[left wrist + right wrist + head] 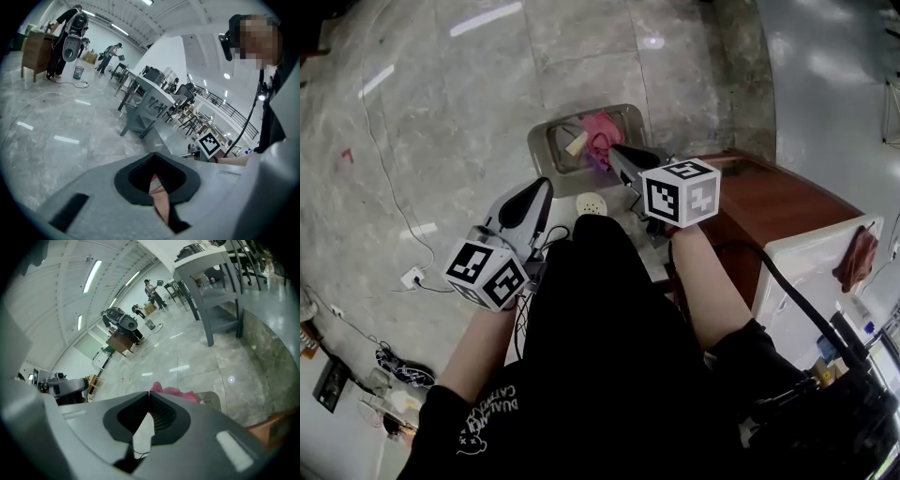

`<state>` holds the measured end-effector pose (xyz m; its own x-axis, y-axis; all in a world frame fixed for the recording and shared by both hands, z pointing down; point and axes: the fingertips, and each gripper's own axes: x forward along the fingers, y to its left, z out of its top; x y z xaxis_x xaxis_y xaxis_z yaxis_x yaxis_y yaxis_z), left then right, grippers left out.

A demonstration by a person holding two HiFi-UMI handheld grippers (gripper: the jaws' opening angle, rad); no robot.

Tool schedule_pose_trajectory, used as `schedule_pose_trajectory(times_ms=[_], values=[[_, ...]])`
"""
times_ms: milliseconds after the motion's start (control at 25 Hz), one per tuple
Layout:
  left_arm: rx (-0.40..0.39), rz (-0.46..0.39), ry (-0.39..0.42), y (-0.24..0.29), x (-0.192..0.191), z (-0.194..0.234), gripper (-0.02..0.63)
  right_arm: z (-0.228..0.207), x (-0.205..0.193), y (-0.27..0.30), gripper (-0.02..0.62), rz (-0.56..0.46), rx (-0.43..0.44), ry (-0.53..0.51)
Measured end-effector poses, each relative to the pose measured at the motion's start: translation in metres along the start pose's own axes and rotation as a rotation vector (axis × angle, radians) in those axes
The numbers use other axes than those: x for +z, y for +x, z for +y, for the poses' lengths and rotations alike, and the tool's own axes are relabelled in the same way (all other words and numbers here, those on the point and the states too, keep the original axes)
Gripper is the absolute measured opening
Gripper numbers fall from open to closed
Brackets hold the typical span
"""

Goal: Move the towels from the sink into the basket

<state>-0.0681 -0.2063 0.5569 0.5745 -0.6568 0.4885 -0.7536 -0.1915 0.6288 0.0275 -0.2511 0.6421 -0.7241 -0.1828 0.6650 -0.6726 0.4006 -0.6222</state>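
Well, left gripper (542, 187) and right gripper (617, 150) are closed, empty; upper centre, basket (540, 148) holds pink towel (602, 139), perhaps another.

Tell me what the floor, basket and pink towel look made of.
The floor looks like polished stone or stone-look tile: veined, glossy with light reflections. The basket seems plastic: smooth, matte grey-beige rim. The towel is soft cloth, crumpled in folds.
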Motion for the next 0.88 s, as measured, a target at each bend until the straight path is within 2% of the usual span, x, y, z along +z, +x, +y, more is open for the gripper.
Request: schedule_pose_trajectory(times_ms=[320,480,720,880], values=[[-0.001,0.117,-0.086,0.044,-0.069,0.034,0.003,-0.059,-0.065,0.058,0.017,0.077,0.019,0.159],[0.013,0.174,-0.118,0.056,-0.103,0.058,0.003,-0.091,-0.108,0.09,0.017,0.133,-0.017,0.203],[-0.013,0.202,-0.159,0.087,-0.162,0.09,0.003,-0.151,-0.176,0.132,0.017,0.167,-0.122,0.274],[-0.004,0.211,-0.184,0.103,-0.205,0.115,0.003,-0.176,-0.21,0.156,0.018,0.168,-0.158,0.297]])
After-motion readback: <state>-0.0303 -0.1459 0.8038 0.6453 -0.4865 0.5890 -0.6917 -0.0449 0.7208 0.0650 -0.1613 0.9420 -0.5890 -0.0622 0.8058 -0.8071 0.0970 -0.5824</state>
